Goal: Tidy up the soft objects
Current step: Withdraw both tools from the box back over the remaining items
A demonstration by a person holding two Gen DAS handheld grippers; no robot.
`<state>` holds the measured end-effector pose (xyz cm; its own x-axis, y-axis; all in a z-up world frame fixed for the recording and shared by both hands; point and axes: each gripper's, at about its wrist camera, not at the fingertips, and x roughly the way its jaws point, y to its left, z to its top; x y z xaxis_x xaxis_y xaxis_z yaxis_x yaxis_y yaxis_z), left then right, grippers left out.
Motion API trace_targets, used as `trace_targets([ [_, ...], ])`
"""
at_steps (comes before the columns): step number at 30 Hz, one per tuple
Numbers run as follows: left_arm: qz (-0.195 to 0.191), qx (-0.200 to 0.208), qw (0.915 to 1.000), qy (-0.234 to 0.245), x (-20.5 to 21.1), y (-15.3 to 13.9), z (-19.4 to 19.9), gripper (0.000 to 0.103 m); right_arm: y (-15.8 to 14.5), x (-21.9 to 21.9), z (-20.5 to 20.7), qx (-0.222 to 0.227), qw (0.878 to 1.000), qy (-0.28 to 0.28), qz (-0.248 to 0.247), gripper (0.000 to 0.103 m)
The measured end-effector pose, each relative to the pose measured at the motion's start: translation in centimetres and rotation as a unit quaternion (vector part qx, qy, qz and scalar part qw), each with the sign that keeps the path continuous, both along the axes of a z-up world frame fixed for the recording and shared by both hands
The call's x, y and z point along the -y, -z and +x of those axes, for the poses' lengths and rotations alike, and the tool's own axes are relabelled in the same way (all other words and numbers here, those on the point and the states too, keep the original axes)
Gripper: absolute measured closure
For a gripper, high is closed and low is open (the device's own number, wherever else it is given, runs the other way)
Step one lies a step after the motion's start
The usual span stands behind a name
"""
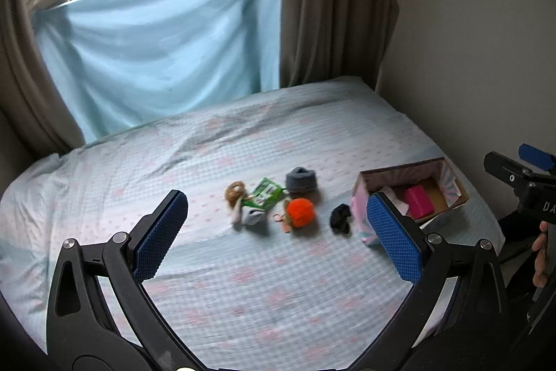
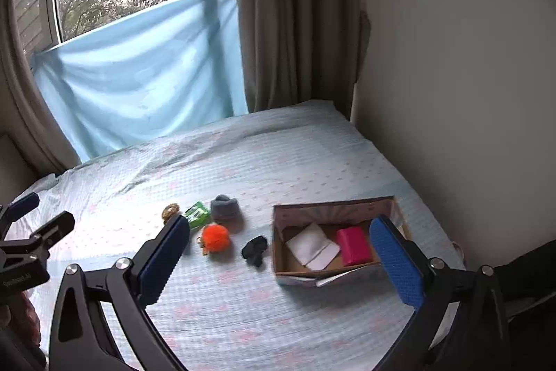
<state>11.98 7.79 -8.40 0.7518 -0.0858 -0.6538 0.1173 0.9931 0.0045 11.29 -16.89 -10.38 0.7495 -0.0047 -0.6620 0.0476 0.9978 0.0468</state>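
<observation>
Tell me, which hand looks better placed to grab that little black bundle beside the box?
Probably the right. The right gripper is open, with the black bundle almost centred between its fingers and the box just beside it. The left gripper, also open, is aimed more at the orange pompom.

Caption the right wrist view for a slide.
Open right gripper above a bed, box holding a pink block.

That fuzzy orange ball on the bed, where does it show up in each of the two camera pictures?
Left wrist view: the orange pompom lies just below centre, between the open fingers.
Right wrist view: the orange pompom sits left of centre, beside the left finger's tip.
Shared landmark: the cardboard box stands to its right, with the small black item between them.
</observation>
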Motion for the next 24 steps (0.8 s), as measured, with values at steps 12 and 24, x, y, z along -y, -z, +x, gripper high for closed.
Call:
trace_targets([
  [12,-0.007,-0.033,0.9992,0.024,-7.1,6.0,2.7,0.0,5.6,-8.2,1.3,-0.023,1.0,0.005,0.016,0.0],
  [24,0.028,-0.025,0.9954,0.088,-7.5,15.5,9.5,0.001,12.6,-12.0,7.8,-0.027,0.999,0.001,0.018,0.0],
])
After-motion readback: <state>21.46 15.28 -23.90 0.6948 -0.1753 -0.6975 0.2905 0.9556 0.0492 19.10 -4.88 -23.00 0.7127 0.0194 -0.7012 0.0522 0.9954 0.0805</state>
